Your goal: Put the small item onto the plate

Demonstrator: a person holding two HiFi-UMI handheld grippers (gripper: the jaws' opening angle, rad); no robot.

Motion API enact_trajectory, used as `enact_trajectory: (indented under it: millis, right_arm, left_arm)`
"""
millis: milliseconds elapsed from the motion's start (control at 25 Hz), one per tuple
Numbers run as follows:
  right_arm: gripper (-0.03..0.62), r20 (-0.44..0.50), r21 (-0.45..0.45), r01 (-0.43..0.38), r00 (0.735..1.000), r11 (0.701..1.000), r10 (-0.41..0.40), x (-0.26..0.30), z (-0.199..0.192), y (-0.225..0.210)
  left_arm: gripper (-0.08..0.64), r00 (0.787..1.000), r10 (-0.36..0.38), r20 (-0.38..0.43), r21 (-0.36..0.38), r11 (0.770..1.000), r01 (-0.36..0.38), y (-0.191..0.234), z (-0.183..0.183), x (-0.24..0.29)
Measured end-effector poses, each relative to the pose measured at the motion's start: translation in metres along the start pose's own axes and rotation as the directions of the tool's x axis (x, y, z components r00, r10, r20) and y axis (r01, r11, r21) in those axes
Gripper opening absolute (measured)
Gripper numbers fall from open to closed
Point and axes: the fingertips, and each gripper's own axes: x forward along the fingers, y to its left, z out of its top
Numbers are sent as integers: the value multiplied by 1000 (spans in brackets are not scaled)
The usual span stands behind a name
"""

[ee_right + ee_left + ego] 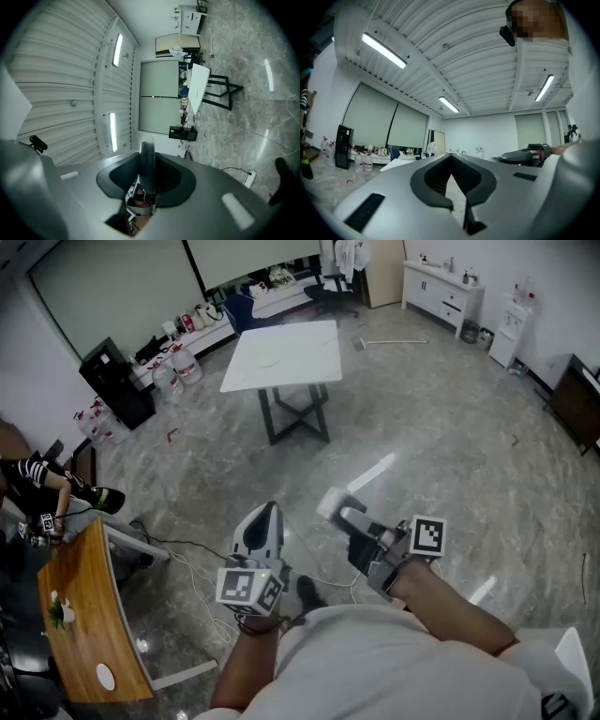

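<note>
bright ceiling lights [384,50], floor [375,470] glare, fisheye-warped edges.

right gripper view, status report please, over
Left gripper shut, empty. Right gripper clamped on a thin flat pale piece, seen edge-on. Wooden table with a white disc far off left. Nothing in the way.

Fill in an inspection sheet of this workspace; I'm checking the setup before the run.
Surface: wooden table at lower left, away from both tools.
Job's things: small white disc on that table; cannot tell whether it is the plate.
Clutter: green thing on that table.
Grippers: left tool shut, empty; right tool shut on a thin pale flat thing.
Cables: cables on the floor.
Surroundings: white table, water bottles.
</note>
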Motion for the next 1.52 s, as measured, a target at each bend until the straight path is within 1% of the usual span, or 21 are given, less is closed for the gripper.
enact_trajectory:
  millis: [160,440,560,680,760,880,1120,1360,1520]
  right_arm:
    - [98,4,3,5,1000,1000,-5,0,2,0]
    - [100,0,-5,9,1000,1000,-9,3,3,-9]
    - [100,-1,-10,12,1000,1000,-12,7,3,-17]
    - [100,-1,-15,18,1000,1000,-18,-2,6,-32]
    - [100,-1,-16,25,1000,1000,-25,23,11,-37]
    - [100,4,-14,33,999,999,-33,93,18,-36]
    - [100,29,-43,30,999,999,-29,176,38,-48]
    - [100,69,-52,42,997,998,-39,241,61,-62]
    - [100,86,-57,41,996,998,-36,275,70,-67]
  left_arm:
    - [6,1000,0,3,8,1000,0,0,3,1]
    - [6,1000,1,-5,1,1000,-1,6,-10,4]
    - [6,1000,-1,-3,-12,1000,1,14,-20,7]
    - [6,1000,0,-6,-9,1000,0,9,-35,10]
    - [6,1000,-4,-16,-12,1000,4,33,-32,21]
    - [6,1000,-16,-23,-16,1000,16,95,-9,42]
    - [6,999,-51,-19,6,999,51,170,8,80]
    - [6,995,-96,-34,17,995,97,229,19,115]
    - [6,993,-112,-34,7,994,112,260,26,132]
